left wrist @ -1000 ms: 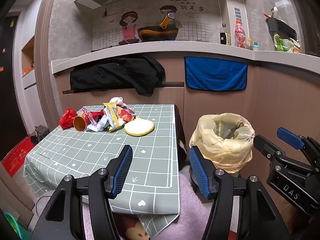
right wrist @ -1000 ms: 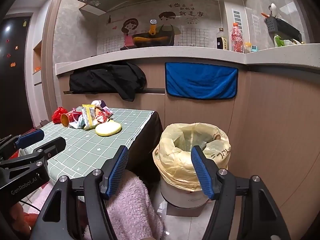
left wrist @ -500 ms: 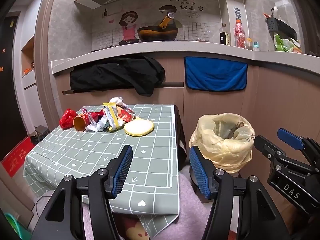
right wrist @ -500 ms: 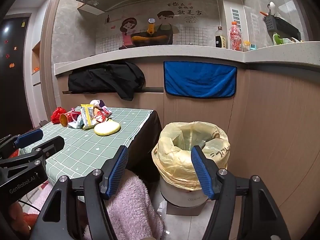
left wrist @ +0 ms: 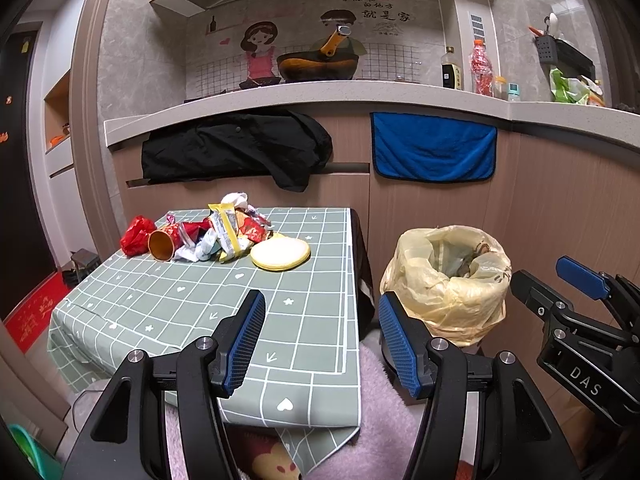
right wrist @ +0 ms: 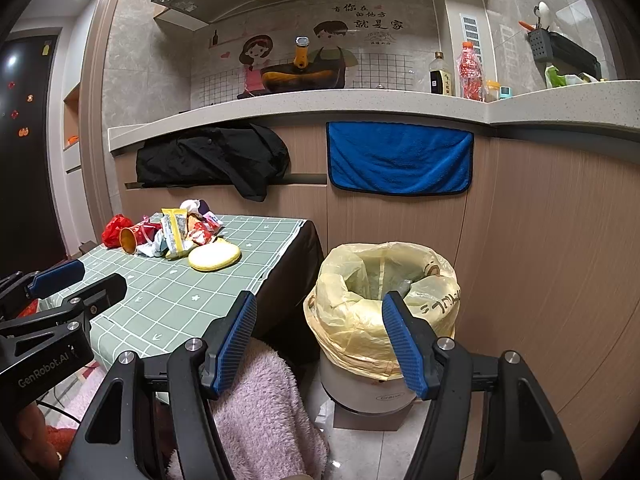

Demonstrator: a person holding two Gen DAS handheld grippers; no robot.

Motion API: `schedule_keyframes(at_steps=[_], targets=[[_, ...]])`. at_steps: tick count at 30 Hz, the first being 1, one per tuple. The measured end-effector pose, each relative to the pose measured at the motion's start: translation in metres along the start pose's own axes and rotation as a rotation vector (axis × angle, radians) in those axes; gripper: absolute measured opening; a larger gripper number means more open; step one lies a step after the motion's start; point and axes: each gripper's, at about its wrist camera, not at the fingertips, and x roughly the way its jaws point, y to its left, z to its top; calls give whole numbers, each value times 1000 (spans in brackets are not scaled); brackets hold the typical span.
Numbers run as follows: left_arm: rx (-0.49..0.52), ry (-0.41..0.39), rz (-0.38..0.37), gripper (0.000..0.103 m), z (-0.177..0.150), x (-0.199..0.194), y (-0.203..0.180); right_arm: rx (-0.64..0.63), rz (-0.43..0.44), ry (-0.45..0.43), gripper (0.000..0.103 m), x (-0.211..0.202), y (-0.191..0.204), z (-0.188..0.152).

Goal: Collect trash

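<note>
The left claw (left wrist: 320,340) is held level near the front edge of the worktop (left wrist: 192,300), fingers spread and gripping nothing. The right claw (right wrist: 318,340) is also spread and empty, held low and pointing at the bin (right wrist: 380,308), which stands on the floor just right of the worktop. The trash (left wrist: 208,234) lies heaped at the worktop's far left, with a yellow disc (left wrist: 280,255) just beside it.
</note>
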Motion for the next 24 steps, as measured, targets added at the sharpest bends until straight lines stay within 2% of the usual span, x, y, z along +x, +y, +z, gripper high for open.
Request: schedule_keyframes(at_steps=[24], targets=[[-1, 0, 0, 60, 0, 0, -1, 3, 4, 4, 63, 0, 1, -3]])
